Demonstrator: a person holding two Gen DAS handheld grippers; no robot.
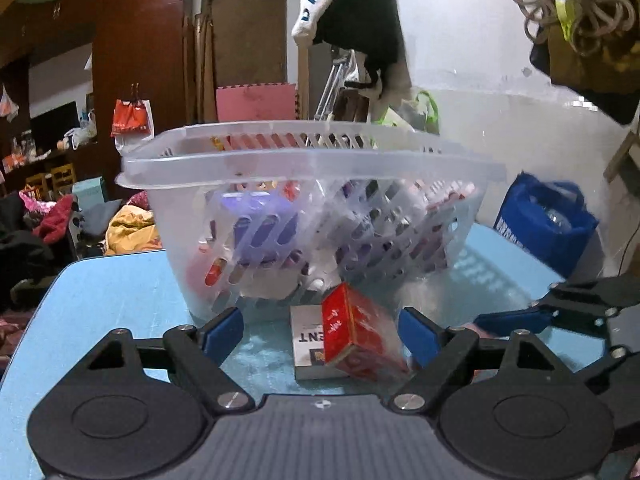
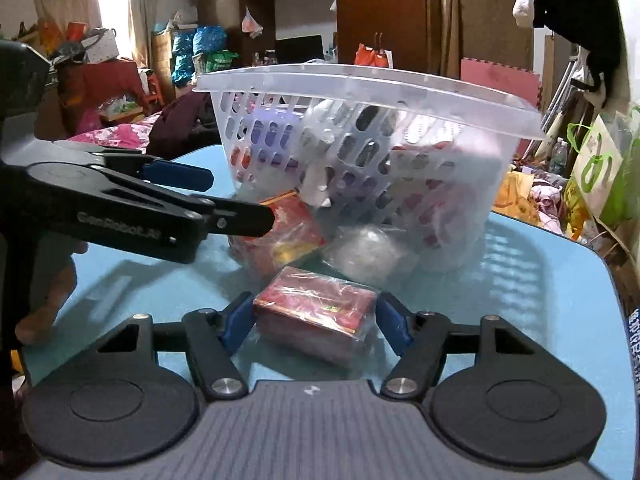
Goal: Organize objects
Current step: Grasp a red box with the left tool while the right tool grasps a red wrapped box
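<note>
Pale blue and glossy, the table [image 1: 120, 304] carries everything at hand, with a cluttered room of dark wooden cupboards and heaped clothes behind it. Nearest in the right wrist view, the right gripper [image 2: 314, 322] has its blue-padded fingers [image 2: 236, 320] on either side of a red packet [image 2: 316, 320], a flat box with gold edging wrapped in crinkled clear film; the pads sit at the film on both sides, though I cannot tell whether they truly press it. In the left wrist view the left gripper [image 1: 320, 334] stands wide open, holding nothing, its blue pads well apart around two things on the table: a red box [image 1: 360, 336] with white characters on its face, tilted up on one edge, and a white box [image 1: 306, 340] with dark lettering lying flat beneath and beside it. The red box's right side comes close to the right-hand pad, but contact is unclear. Just beyond, a ball of crumpled clear plastic [image 2: 366, 250] lies against the foot of the basket [image 1: 312, 160], a translucent white tub with slotted walls and a broad rim. Through its slots show purple, red and white packs, too blurred to name. Farther right, past the table edge, stands a blue bag [image 1: 548, 224], and a white and black garment [image 1: 352, 12] hangs above.
</note>
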